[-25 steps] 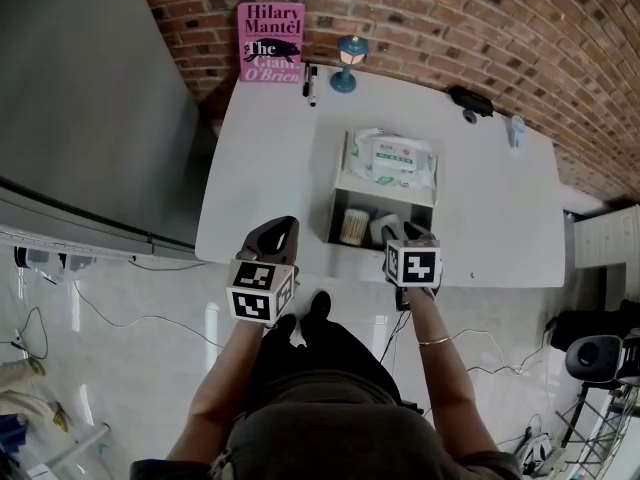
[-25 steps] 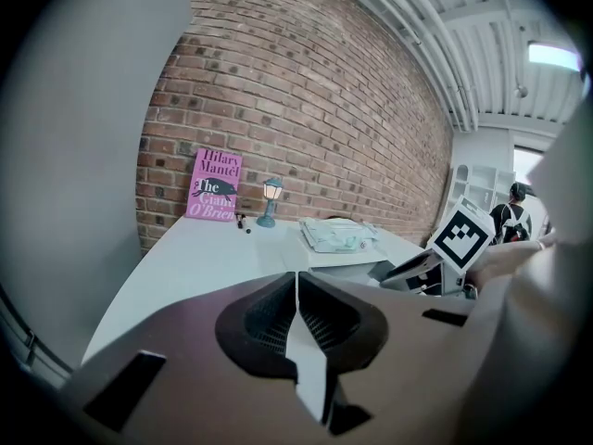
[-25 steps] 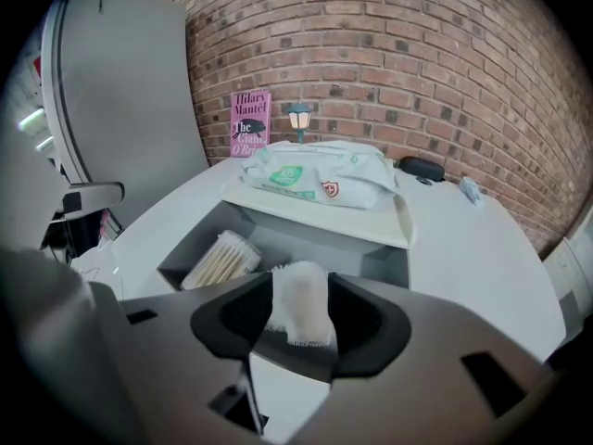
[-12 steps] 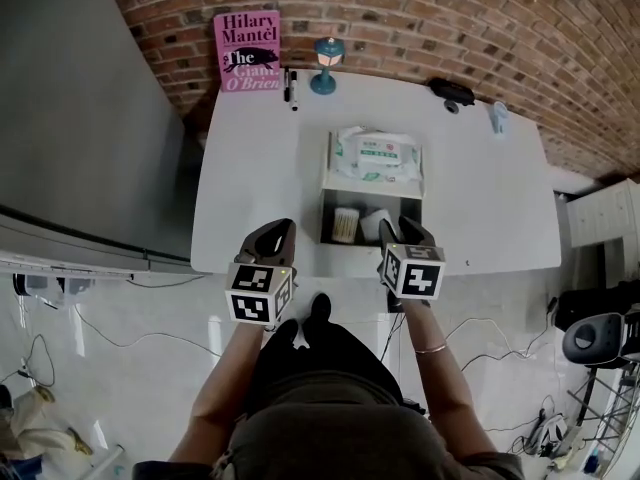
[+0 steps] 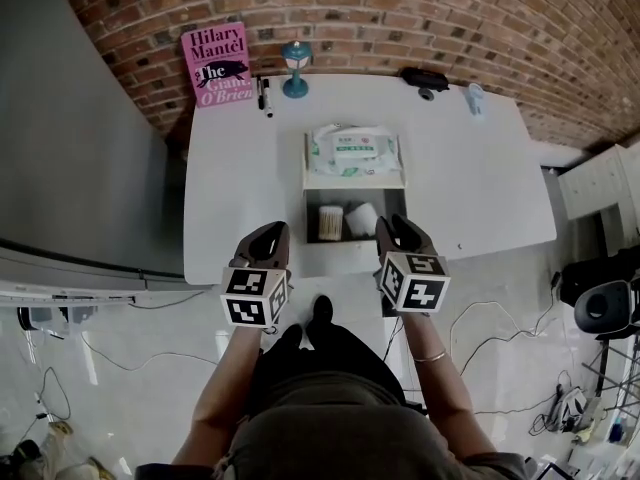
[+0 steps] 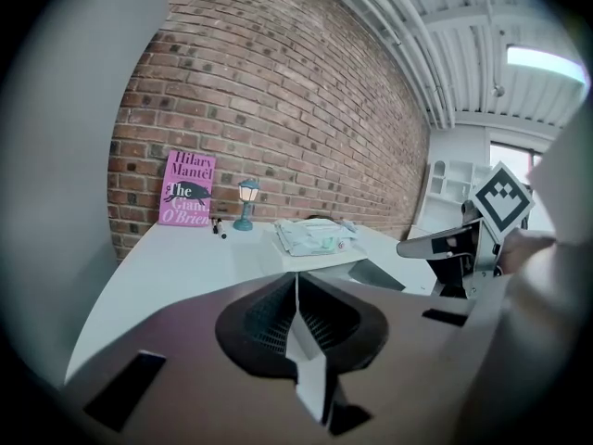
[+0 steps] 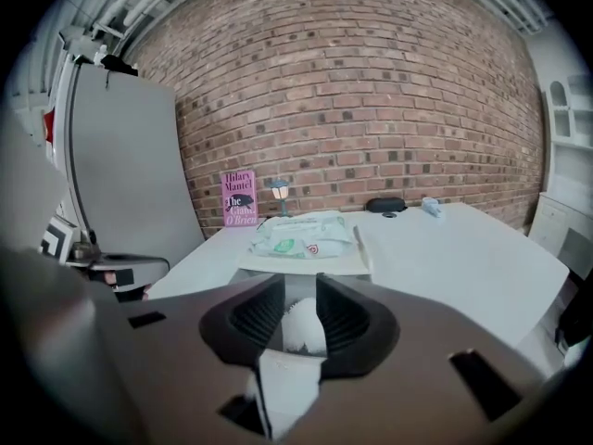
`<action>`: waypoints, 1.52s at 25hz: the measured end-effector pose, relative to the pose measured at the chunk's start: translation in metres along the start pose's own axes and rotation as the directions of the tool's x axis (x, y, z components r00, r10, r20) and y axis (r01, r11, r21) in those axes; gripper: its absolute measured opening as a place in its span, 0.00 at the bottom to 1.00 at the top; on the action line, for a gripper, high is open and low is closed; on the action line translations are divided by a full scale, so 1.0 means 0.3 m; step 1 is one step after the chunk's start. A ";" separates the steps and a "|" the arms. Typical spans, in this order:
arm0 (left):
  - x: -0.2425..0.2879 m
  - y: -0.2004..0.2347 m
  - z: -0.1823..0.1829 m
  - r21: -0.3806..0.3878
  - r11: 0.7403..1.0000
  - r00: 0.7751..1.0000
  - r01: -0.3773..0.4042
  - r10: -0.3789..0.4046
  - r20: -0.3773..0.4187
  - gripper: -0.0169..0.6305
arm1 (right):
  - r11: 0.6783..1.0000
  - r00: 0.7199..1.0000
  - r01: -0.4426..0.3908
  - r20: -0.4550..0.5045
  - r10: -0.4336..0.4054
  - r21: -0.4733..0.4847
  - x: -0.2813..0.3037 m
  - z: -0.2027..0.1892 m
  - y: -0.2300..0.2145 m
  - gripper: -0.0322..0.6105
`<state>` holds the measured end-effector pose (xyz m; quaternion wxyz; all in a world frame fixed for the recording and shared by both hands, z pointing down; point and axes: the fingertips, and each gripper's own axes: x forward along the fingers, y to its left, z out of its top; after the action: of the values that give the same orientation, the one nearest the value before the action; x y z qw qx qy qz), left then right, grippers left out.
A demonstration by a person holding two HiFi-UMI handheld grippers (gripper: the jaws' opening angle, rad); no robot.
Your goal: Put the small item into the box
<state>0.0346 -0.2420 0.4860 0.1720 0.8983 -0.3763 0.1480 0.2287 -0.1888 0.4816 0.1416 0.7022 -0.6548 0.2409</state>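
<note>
pink book, blue lamp, perhaps pens by brick wall.

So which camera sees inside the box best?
Head view: it looks down into the box, showing its whole inside. The left gripper view catches only its rim; the right gripper view, a sliver between jaws.

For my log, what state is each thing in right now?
White rectangular box: front compartment open, items inside.
Soft plastic wipes pack: flat on the box's covered half.
Pink paperback book: upright against brick wall.
Small blue lamp: upright.
Left claw: shut, empty.
Right claw: open, just been closing, empty.
</note>
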 end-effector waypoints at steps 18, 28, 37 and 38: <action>0.006 -0.074 0.013 0.046 0.997 0.998 0.056 -0.055 -0.006 0.07 | 0.996 0.994 0.031 0.098 -0.040 0.085 -0.155 -0.011 -0.030 0.06; -0.002 -0.094 0.023 0.065 0.995 0.997 0.071 -0.072 0.003 0.07 | 0.992 0.988 0.033 0.149 -0.051 0.118 -0.219 -0.013 -0.040 0.05; -0.001 -0.123 0.023 0.078 0.993 0.996 0.092 -0.093 0.001 0.07 | 0.993 0.980 0.030 0.194 -0.051 0.112 -0.272 -0.012 -0.036 0.05; -0.002 -0.125 0.022 0.079 0.992 0.996 0.094 -0.095 0.000 0.07 | 0.994 0.979 0.031 0.198 -0.053 0.109 -0.277 -0.012 -0.037 0.05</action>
<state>0.0624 -0.2198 0.4725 0.1424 0.9215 -0.3275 0.1528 0.2370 -0.1150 0.4423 0.0427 0.7431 -0.6371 0.2001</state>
